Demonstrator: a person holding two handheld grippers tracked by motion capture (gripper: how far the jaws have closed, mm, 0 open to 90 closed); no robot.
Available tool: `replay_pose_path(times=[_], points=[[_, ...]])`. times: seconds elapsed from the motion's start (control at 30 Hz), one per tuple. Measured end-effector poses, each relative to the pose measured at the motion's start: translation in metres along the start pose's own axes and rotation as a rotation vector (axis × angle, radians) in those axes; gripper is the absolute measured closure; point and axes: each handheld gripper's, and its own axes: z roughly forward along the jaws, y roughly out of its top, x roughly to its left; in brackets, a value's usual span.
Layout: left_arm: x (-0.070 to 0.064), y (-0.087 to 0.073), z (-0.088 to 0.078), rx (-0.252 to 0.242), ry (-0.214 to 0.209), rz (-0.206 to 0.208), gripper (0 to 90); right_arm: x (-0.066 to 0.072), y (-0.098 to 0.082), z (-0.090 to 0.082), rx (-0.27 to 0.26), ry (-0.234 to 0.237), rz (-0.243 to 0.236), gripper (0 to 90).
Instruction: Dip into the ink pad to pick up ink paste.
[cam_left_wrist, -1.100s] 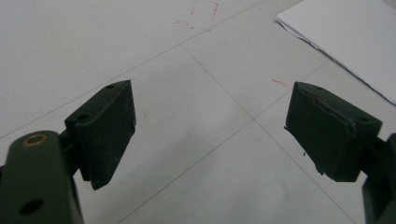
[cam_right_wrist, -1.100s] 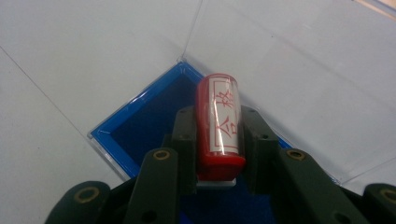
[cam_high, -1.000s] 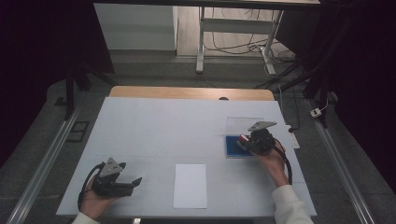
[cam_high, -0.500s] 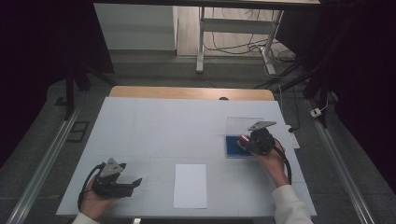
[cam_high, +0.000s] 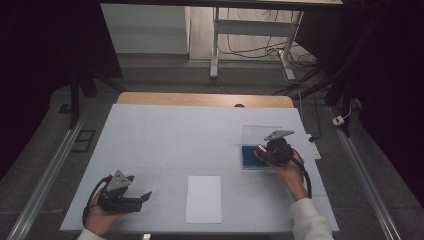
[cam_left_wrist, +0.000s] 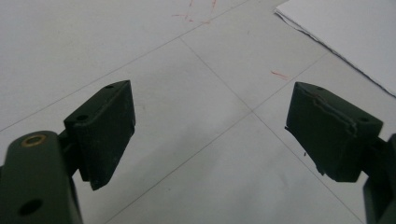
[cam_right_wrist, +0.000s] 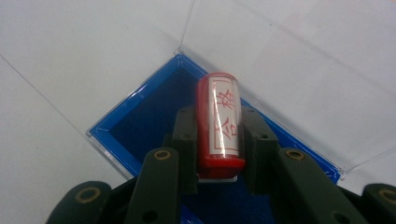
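Right gripper (cam_right_wrist: 218, 140): jaws clamped on one red stamp (cam_right_wrist: 219, 126), white label with red characters, held over the blue ink pad (cam_right_wrist: 154, 107) in its clear open case at the right of the table. Left gripper (cam_left_wrist: 210, 135): jaws wide apart, nothing between them, resting at the near left. Count: one stamp, one ink pad, one white paper sheet (cam_high: 204, 198) at near centre. Surface: white table covering (cam_high: 175, 135) with faint red marks. Room: dark, grey floor, cables beyond the far edge.

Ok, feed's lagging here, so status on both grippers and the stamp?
Right gripper shut on red stamp, over blue ink pad. Left gripper open, empty, beside white paper. Nothing in the way.
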Motion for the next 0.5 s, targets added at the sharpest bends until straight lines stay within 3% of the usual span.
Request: replay_pose_path(times=[0.23,0.5], points=[[-0.0001,-0.0001,0.0009,0.006,-0.002,0.003,15.8,0.0051,0.0028,-0.0002,0.025,-0.033,-0.026,70.1],[-0.0004,-0.0001,0.0004,0.004,-0.001,0.001,15.8,0.0035,-0.0002,-0.0002,0.005,-0.02,0.002,70.2]])
